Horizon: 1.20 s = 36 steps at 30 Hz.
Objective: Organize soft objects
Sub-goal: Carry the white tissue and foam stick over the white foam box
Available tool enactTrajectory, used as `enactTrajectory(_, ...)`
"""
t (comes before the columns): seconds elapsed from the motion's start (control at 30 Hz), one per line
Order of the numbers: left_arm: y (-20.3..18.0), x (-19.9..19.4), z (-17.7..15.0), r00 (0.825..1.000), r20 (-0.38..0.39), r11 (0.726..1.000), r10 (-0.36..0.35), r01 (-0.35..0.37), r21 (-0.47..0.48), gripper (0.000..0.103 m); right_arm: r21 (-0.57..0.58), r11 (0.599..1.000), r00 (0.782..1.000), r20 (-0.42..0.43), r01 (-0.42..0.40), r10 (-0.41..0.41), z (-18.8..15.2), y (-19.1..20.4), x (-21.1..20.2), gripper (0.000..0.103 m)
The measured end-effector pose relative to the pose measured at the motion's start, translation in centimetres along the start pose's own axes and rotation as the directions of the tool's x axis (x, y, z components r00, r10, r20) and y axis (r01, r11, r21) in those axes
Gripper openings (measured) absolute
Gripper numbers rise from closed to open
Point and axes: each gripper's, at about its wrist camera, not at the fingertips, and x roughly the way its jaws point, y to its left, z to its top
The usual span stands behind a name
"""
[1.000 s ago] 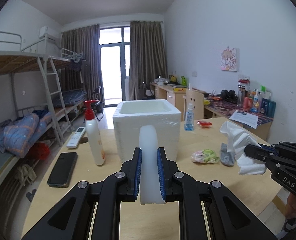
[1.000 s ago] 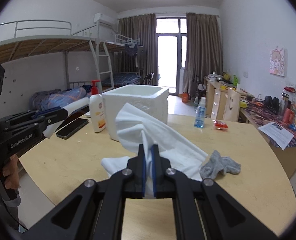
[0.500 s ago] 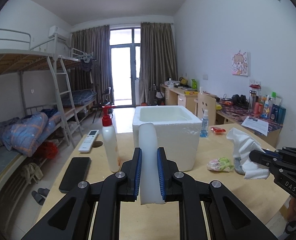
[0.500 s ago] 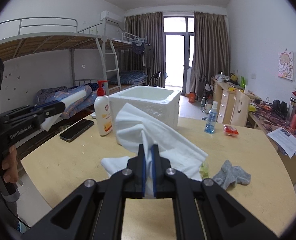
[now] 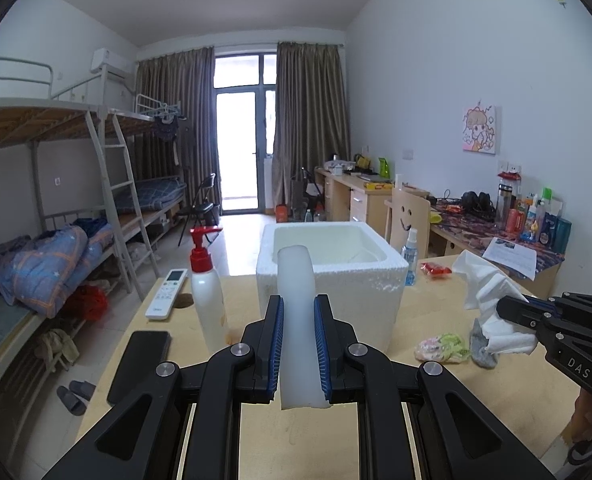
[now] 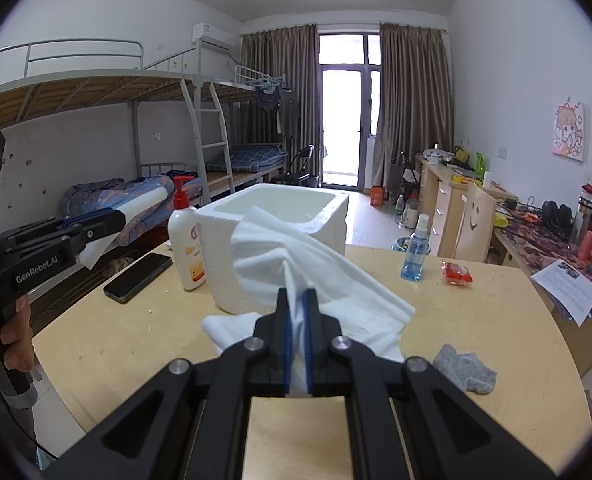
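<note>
left gripper [image 5: 298, 344]: clamping down on a white foam strip [image 5: 296, 300], blue pads pressing it from both sides, strip sticking up and forward out of the jaws

right gripper [image 6: 297, 340]: pinching a white cloth [image 6: 316, 276] tight between its pads, cloth fanning out up front and hanging over the table [image 6: 476, 320], not resting on it as far as I can tell

straight ahead: a white foam box [image 5: 332, 276] is sitting on the table right past the strip, open top facing up

what's in the box: looking empty from the left wrist view, just white walls showing, though the bottom isn't fully showing

in the way: from the right wrist view the cloth is covering the near corner of the box, so that's kinda blocking things

left of the box: a pump bottle [image 5: 207, 292] with a red top is standing just beside it, a black phone [image 5: 137, 364] is lying flat nearer the edge, and a white remote [image 5: 167, 294] is lying behind the bottle

right of the box: a small blue spray bottle [image 6: 416, 252] is standing upright, a red packet [image 6: 456, 272] is lying near it

still loose on the table: a grey sock [image 6: 466, 368] is lying crumpled near the right gripper, with a pale pink-green soft thing [image 5: 442, 346] just beside it

holding it all: a hand [image 6: 5, 340] is gripping the left gripper's handle at the table edge
</note>
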Motion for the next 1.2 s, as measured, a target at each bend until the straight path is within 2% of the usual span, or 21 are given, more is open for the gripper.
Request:
enactTrajectory(0.23, -0.1, 0.9, 1.8, 1.0, 0.024, 1.0, 0.011, -0.011, 0.0, 0.017, 0.006, 1.0, 1.0, 0.014, 0.005, -0.005, 1.3, -0.9, 0.9, 0.007)
enactTrajectory(0.6, -0.4, 3.7, 3.5, 1.0, 0.002, 1.0, 0.009, -0.009, 0.017, 0.017, 0.026, 1.0, 1.0, 0.003, -0.011, 0.011, 3.0, -2.6, 2.9, 0.007)
enactTrajectory(0.9, -0.1, 6.1, 4.6, 1.0, -0.011, 1.0, 0.006, -0.006, 0.009, 0.017, -0.005, 0.998, 0.997, -0.04, -0.061, 0.06, 4.8, -2.3, 5.6, 0.007)
enactTrajectory(1.2, 0.4, 7.2, 5.0, 1.0, -0.01, 1.0, 0.022, -0.021, 0.018, 0.017, -0.05, 0.996, 0.997, -0.029, -0.068, 0.066, 6.9, -2.0, 7.3, 0.007)
